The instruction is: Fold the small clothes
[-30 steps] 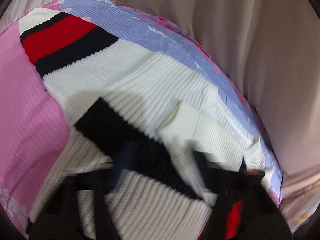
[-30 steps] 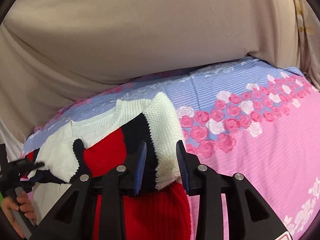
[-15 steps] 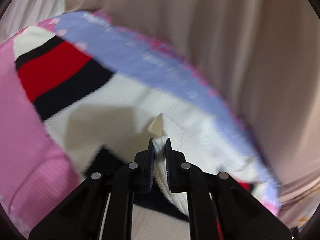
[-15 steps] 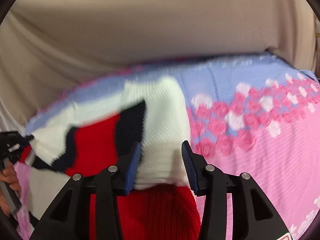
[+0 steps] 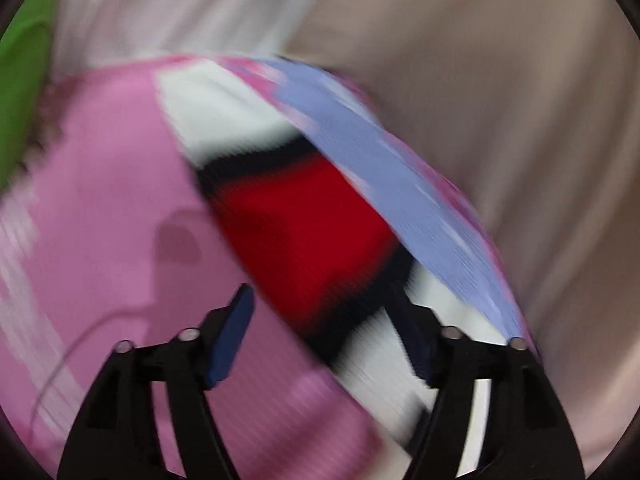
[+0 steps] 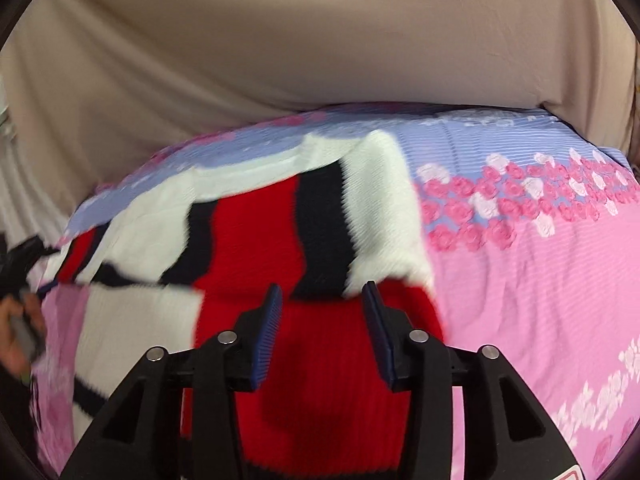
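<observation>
1. At the far left edge of the right wrist view, a hand [image 6: 18,336] grips a dark handle, blurred, just beside the sweater's left end.
2. The left gripper [image 5: 326,330] has its jaws spread wide with nothing between them; its blue-padded left finger hangs over the pink part of the bedsheet [image 5: 100,208], its right finger over the sweater's white and black bands. That view is heavily motion-blurred.
3. The knit sweater [image 6: 256,232], striped white, black and red, lies on the bed, folded over on itself: an upper layer of vertical stripes ends in an edge just ahead of the right gripper, and a red layer lies beneath.
4. The right gripper [image 6: 322,330] is parted and holds nothing, above the lower red layer.
5. To the right, the sheet shows a blue band, a row of pink and white roses, then plain pink.
6. A beige draped cloth [image 6: 320,40] fills the background behind the bed.
</observation>
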A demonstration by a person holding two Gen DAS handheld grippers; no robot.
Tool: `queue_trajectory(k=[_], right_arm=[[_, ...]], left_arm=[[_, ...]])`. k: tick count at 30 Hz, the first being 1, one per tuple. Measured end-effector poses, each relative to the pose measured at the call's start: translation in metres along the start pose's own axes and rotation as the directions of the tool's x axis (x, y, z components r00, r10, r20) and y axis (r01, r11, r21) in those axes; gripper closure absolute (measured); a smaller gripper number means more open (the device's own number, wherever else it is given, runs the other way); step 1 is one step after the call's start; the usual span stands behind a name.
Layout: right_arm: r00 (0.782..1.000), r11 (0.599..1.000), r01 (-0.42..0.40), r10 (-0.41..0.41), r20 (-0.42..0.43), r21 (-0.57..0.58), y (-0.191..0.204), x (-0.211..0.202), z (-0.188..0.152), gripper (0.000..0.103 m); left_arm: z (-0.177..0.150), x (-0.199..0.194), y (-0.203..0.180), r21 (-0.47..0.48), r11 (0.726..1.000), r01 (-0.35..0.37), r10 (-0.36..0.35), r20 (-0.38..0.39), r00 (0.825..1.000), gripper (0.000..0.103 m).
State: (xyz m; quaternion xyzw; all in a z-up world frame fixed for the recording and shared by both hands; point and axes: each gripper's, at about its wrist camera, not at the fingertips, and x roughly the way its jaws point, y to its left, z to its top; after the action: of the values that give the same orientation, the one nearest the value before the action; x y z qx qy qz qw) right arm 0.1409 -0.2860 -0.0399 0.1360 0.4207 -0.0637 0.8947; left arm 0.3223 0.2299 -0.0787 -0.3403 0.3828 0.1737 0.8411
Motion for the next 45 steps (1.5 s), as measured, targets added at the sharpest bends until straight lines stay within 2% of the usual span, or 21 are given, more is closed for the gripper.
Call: queue_trajectory(k=[3,6,7,8,10,12,14,16,18,21,22,23,24,27,29,32,35,38,40,43,45], right_arm=[[0.996,0.999,-0.051,0.05,-0.069,-0.011,0.024,-0.008,-0.031,0.058],[0.988,0.997,-0.077,0.075,-0.136,-0.01,0.046,-0.008,-0.058,0.058],[0.985,0.996,-0.086,0.084,-0.153,-0.005,0.054,-0.008,-0.066,0.058],[0.981,0.996,-0.093,0.092,-0.169,0.0,0.058,-0.007,-0.072,0.058],[0.976,0.994,-0.107,0.106,-0.19,0.005,0.067,-0.006,-0.077,0.058],[0.978,0.994,-0.106,0.102,-0.184,-0.01,0.072,-0.006,-0.079,0.058],[0.98,0.994,-0.105,0.102,-0.172,-0.007,0.073,-0.007,-0.077,0.058],[0.982,0.995,-0.101,0.1,-0.159,0.004,0.069,-0.007,-0.073,0.058],[0.985,0.996,-0.092,0.094,-0.142,0.021,0.064,-0.009,-0.066,0.058],[0.99,0.996,-0.074,0.079,-0.114,0.05,0.05,-0.015,-0.056,0.057],[0.992,0.996,-0.066,0.072,-0.104,0.055,0.045,-0.017,-0.052,0.055],[0.994,0.997,-0.056,0.061,-0.096,0.058,0.04,-0.018,-0.05,0.054],[0.995,0.997,-0.043,0.048,-0.086,0.062,0.033,-0.02,-0.046,0.054],[0.997,0.997,-0.037,0.041,-0.06,0.068,0.016,-0.024,-0.034,0.051],[0.997,0.996,-0.053,0.057,-0.051,0.072,0.009,-0.019,-0.021,0.047],[0.989,0.987,-0.134,0.139,-0.052,0.091,0.011,0.004,0.007,0.047],[0.983,0.985,-0.173,0.174,-0.051,0.017,0.044,0.041,0.04,0.047],[0.99,0.971,-0.135,0.128,-0.051,-0.195,0.103,0.073,0.06,0.047],[0.991,0.931,-0.136,0.124,-0.059,-0.34,0.144,0.089,0.059,0.047],[0.985,0.889,-0.174,0.153,-0.084,-0.424,0.182,0.105,0.051,0.046],[0.987,0.864,-0.16,0.13,-0.095,-0.478,0.202,0.123,0.046,0.045]], left_arm=[[0.049,0.029,0.039,-0.088,0.993,-0.084,0.082,-0.028,0.996,0.032],[0.07,0.046,0.058,-0.117,0.988,-0.103,0.103,-0.009,0.995,0.048],[0.074,0.052,0.055,-0.097,0.99,-0.105,0.104,-0.015,0.994,0.083],[0.077,0.063,0.046,-0.085,0.992,-0.089,0.083,-0.068,0.994,0.095],[0.077,0.049,0.03,-0.075,0.995,-0.06,0.056,-0.054,0.997,0.096],[0.07,0.018,-0.009,0.033,0.999,0.015,-0.015,0.004,1.0,0.097],[0.051,-0.016,-0.063,0.163,0.979,0.118,-0.123,0.021,0.992,0.097],[0.019,-0.047,-0.119,0.28,0.933,0.225,-0.233,-0.004,0.972,0.097],[-0.036,-0.079,-0.174,0.38,0.851,0.363,-0.355,-0.092,0.93,0.097],[-0.125,-0.086,-0.223,0.424,0.75,0.508,-0.42,-0.287,0.861,0.092],[-0.155,-0.083,-0.23,0.429,0.73,0.533,-0.41,-0.35,0.843,0.083],[-0.19,-0.077,-0.233,0.434,0.718,0.544,-0.379,-0.412,0.829,0.067],[-0.213,-0.072,-0.23,0.429,0.72,0.546,-0.353,-0.452,0.82,0.06],[-0.242,-0.063,-0.202,0.372,0.75,0.547,-0.336,-0.498,0.799,0.055],[-0.231,-0.058,-0.176,0.333,0.798,0.502,-0.32,-0.472,0.822,0.046],[-0.204,-0.054,-0.135,0.24,0.874,0.423,-0.305,-0.406,0.861,0.044],[-0.174,-0.042,-0.101,0.147,0.931,0.334,-0.266,-0.351,0.898,0.044],[-0.159,-0.039,-0.079,0.159,0.953,0.258,-0.203,-0.296,0.933,0.044],[-0.154,-0.038,-0.065,0.188,0.959,0.213,-0.155,-0.283,0.947,0.044],[-0.157,-0.034,-0.052,0.197,0.963,0.182,-0.119,-0.294,0.948,0.044],[-0.16,-0.033,-0.044,0.195,0.966,0.172,-0.108,-0.301,0.948,0.044]])
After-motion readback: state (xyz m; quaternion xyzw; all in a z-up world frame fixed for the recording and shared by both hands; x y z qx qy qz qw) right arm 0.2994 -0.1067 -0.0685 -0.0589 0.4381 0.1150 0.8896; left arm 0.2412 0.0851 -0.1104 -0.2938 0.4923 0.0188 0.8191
